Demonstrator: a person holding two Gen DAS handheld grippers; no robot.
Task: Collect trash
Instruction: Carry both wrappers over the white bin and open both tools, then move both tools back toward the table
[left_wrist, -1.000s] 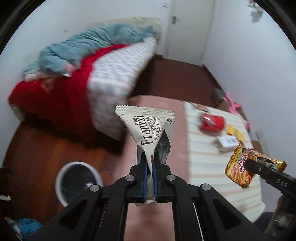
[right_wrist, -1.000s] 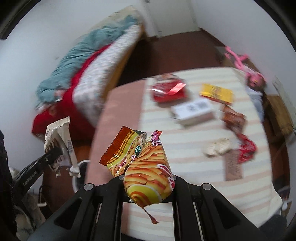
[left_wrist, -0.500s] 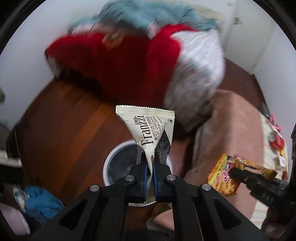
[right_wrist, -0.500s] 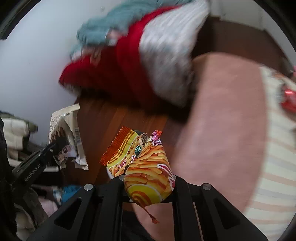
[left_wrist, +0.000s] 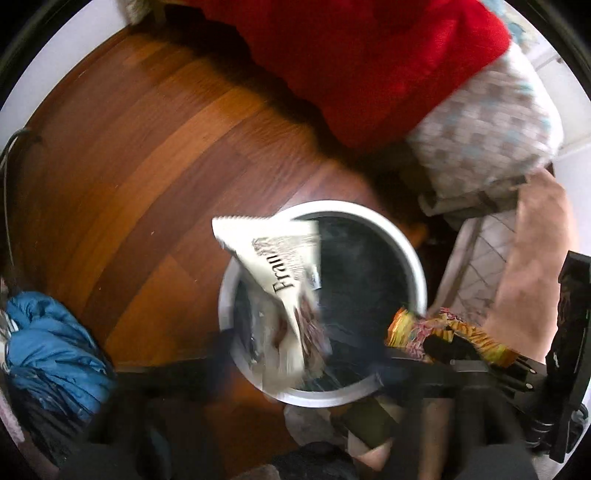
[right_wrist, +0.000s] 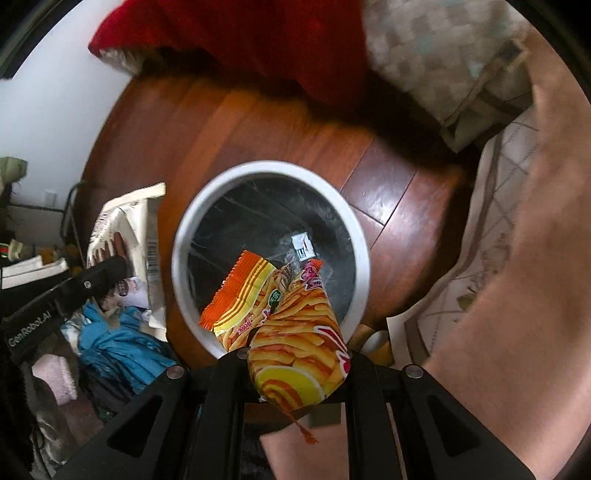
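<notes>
Your left gripper (left_wrist: 295, 365): jaws just sprung wide, white wrapper (left_wrist: 280, 280) loose between them, above white bin (left_wrist: 413, 258). Your right gripper (right_wrist: 295, 369): jaws easing apart, pads against orange snack bags (right_wrist: 295, 332), over bin rim.
</notes>
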